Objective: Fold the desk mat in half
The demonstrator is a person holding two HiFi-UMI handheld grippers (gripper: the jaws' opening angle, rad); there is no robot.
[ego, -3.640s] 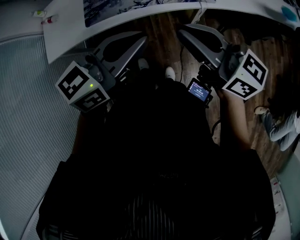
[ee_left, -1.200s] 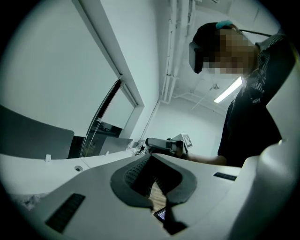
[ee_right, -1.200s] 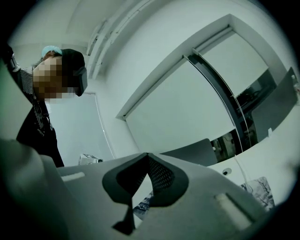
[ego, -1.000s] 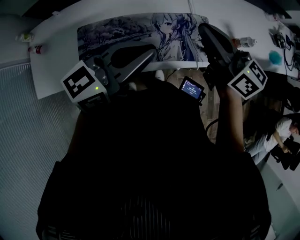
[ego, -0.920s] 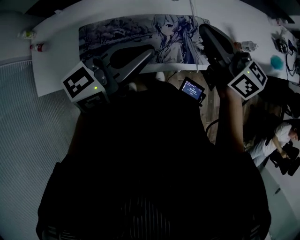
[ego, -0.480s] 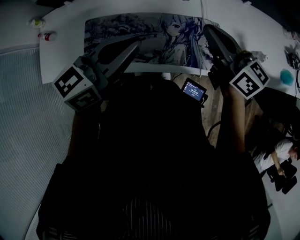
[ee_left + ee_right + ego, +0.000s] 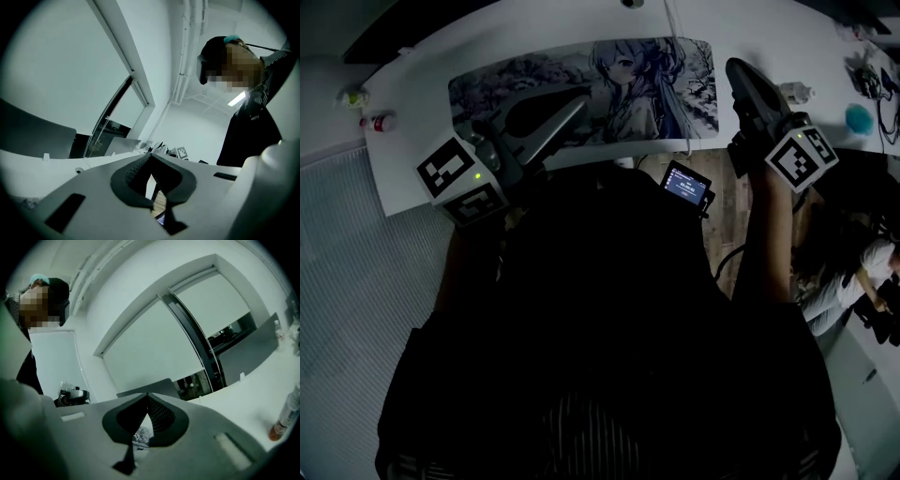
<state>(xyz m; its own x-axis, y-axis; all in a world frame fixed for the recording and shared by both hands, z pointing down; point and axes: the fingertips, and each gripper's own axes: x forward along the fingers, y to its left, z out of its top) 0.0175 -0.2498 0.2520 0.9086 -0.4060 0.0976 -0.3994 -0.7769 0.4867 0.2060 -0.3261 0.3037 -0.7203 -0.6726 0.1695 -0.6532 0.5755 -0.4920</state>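
Observation:
The desk mat point(image 7: 619, 75), a long mat printed with an anime figure, lies flat and unfolded on the white table point(image 7: 412, 150). My left gripper point(image 7: 578, 99) hovers over the mat's near edge, left of centre, its jaws shut with nothing between them. My right gripper point(image 7: 733, 66) is just off the mat's right end, also shut and empty. In the left gripper view the left gripper point(image 7: 150, 157) points up at the room. In the right gripper view a sliver of the mat point(image 7: 139, 437) shows under the closed tips of the right gripper point(image 7: 147, 394).
Two small bottles point(image 7: 377, 122) stand at the table's left end; another bottle point(image 7: 797, 91) and a blue object point(image 7: 860, 117) lie at the right. A small lit screen point(image 7: 686, 183) sits at my chest. A person point(image 7: 862, 272) sits on the right. Wooden floor point(image 7: 722, 220) runs below the table edge.
The head view has swung up from the floor to the table. In the last half second the right gripper went from over the mat's right end to just beside it; both grippers stayed shut.

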